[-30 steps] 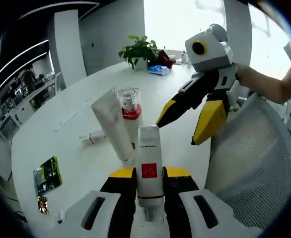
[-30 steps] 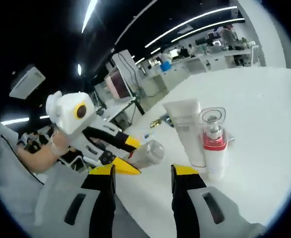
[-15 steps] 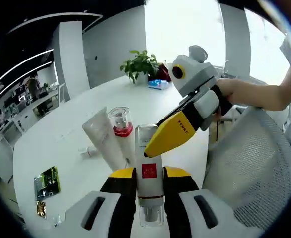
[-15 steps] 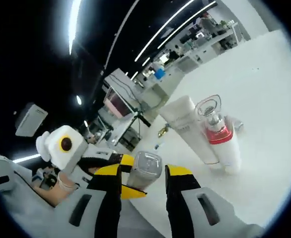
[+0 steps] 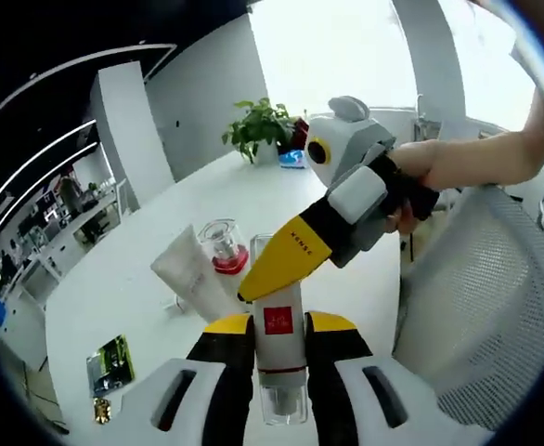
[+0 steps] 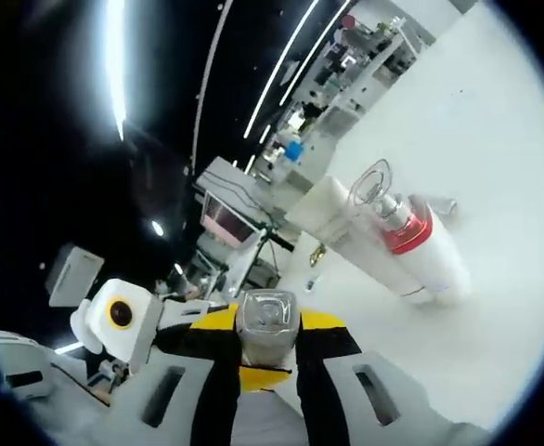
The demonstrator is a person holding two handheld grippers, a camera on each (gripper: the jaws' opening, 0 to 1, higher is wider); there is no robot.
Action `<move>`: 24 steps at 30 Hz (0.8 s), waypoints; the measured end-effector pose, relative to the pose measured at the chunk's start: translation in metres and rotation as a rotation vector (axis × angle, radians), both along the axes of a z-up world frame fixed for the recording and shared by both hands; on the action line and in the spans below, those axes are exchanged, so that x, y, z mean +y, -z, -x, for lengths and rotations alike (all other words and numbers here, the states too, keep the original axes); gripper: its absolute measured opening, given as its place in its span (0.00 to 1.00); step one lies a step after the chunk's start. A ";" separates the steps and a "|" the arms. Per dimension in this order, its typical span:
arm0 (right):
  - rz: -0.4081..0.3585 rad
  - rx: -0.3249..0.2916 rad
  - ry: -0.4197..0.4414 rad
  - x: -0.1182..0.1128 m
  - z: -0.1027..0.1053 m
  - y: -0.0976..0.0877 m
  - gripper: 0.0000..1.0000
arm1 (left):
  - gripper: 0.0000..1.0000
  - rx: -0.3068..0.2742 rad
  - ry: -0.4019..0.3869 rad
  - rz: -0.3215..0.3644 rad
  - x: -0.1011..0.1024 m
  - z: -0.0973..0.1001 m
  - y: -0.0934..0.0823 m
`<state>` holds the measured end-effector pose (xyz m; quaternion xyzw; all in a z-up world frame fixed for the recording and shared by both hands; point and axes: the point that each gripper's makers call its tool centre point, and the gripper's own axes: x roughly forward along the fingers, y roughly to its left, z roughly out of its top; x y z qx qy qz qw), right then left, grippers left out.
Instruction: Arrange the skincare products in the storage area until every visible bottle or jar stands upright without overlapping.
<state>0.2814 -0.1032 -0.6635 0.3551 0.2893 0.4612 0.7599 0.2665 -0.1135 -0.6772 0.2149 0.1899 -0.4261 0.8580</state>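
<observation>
A white bottle with a red label lies along my left gripper, which is shut on its body. My right gripper reaches in from the right, and its yellow jaw covers the bottle's far end. In the right gripper view, the bottle's clear end sits pinched between the yellow tips of my right gripper. Below it shows the left gripper. On the white table a white tube stands beside a pump bottle with a red band and clear cap. Both appear again as the tube and pump bottle.
A mesh chair back fills the right side beside the table edge. A green card lies at the near left, and a small white item lies behind the tube. A potted plant stands at the table's far end.
My right gripper moved in from the right and shut on the far end of the bottle held by my left gripper. Both views shifted with the hands.
</observation>
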 end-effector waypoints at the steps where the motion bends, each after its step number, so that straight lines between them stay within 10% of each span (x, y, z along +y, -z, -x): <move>1: -0.002 0.002 -0.001 0.000 0.000 0.000 0.22 | 0.18 0.003 -0.001 0.014 0.000 -0.001 -0.001; 6: -0.012 -0.003 0.002 0.000 0.001 -0.005 0.22 | 0.27 -0.024 0.006 0.049 0.004 -0.005 -0.004; 12: -0.034 -0.029 0.009 -0.002 -0.001 -0.013 0.21 | 0.40 0.091 -0.047 0.071 0.018 -0.008 0.015; 24: -0.057 -0.035 0.015 -0.005 -0.005 -0.018 0.21 | 0.32 0.234 -0.111 0.170 0.025 -0.005 0.027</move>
